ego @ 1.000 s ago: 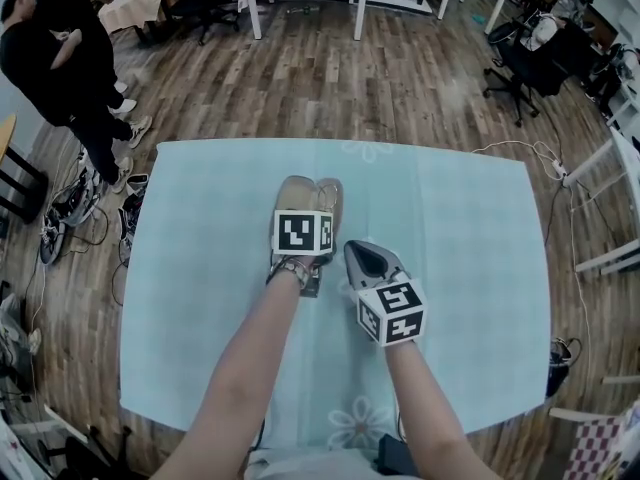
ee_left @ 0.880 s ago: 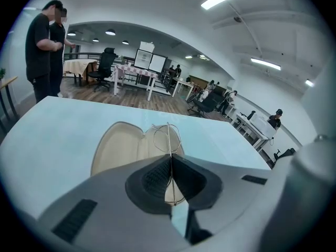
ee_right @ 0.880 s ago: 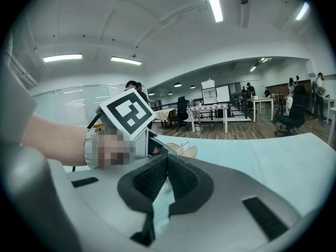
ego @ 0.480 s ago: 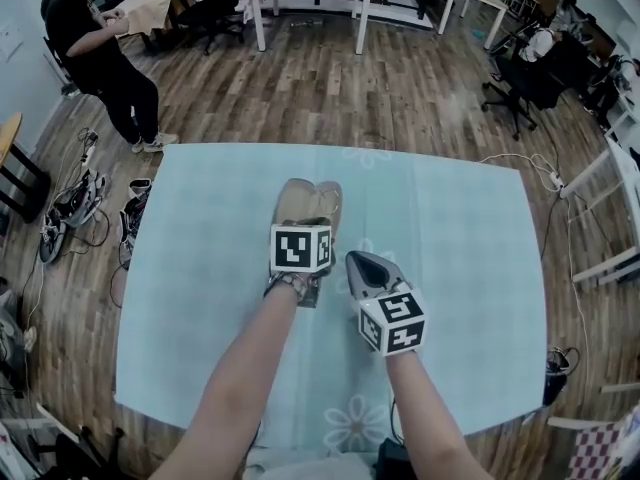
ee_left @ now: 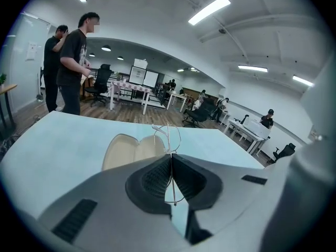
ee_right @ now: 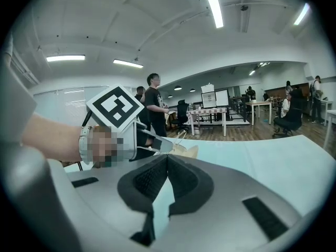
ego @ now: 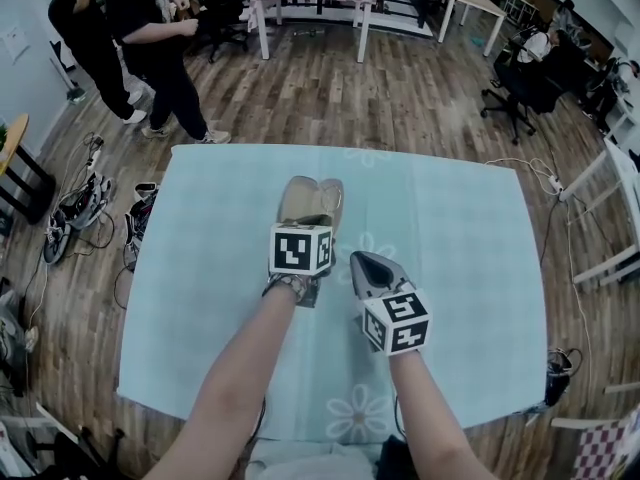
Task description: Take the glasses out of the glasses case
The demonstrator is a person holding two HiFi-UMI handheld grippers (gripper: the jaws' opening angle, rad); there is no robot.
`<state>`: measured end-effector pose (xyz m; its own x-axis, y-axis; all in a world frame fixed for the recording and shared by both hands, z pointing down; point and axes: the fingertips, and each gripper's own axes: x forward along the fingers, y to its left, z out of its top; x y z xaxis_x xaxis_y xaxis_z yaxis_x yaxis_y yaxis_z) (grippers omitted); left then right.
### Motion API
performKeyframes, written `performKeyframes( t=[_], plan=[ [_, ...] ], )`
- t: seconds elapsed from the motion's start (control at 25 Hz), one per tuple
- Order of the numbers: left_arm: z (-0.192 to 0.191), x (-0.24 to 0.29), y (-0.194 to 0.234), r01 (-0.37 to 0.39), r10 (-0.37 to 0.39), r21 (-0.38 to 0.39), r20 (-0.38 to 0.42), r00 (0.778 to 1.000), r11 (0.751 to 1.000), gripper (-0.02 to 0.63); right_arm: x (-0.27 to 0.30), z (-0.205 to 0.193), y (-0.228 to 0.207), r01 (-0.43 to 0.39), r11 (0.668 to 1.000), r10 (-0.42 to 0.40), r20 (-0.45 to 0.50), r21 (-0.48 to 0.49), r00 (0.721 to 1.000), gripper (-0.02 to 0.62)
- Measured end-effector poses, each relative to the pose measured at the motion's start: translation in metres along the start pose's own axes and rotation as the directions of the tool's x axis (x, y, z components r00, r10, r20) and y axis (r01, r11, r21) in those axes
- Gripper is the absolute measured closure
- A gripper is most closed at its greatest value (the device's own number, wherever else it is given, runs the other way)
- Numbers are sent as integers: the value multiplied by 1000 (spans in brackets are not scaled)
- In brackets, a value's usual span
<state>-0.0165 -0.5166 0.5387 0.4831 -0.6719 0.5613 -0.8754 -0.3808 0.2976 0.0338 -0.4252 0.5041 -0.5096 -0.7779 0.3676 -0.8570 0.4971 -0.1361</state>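
Grips the wire glasses [ee_left: 167, 135] by one thin arm in the clamped left gripper [ee_left: 171, 157], held just over the open beige glasses case [ego: 312, 196] on the table [ego: 470, 238], apparently to lift them clear, with the right gripper [ee_right: 166, 157] shut, empty, parked alongside.

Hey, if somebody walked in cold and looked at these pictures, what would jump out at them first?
First, the left gripper, its jaws shut on a thin wire-framed pair of glasses, right at the open beige glasses case in the middle of the pale blue table. Next, the right gripper close beside it, jaws together and holding nothing.
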Motion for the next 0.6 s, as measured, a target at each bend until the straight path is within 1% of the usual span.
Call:
performKeyframes(
  t=[0.16, 0.28, 0.6],
  plan=[
    [4, -14, -10, 11, -12, 11, 38, 999, 1000, 589, -12, -2, 2, 8, 1000, -8, 11, 13, 1000, 588],
    [3, -24, -13, 8, -9, 15, 52, 999, 1000, 589, -18, 1, 6, 13, 1000, -13, 18, 3, 1000, 588],
    [-1, -56, -25, -1, -4, 33, 131, 991, 999, 589, -40, 6, 20, -9, 1000, 9, 53, -17, 999, 588]
  ],
)
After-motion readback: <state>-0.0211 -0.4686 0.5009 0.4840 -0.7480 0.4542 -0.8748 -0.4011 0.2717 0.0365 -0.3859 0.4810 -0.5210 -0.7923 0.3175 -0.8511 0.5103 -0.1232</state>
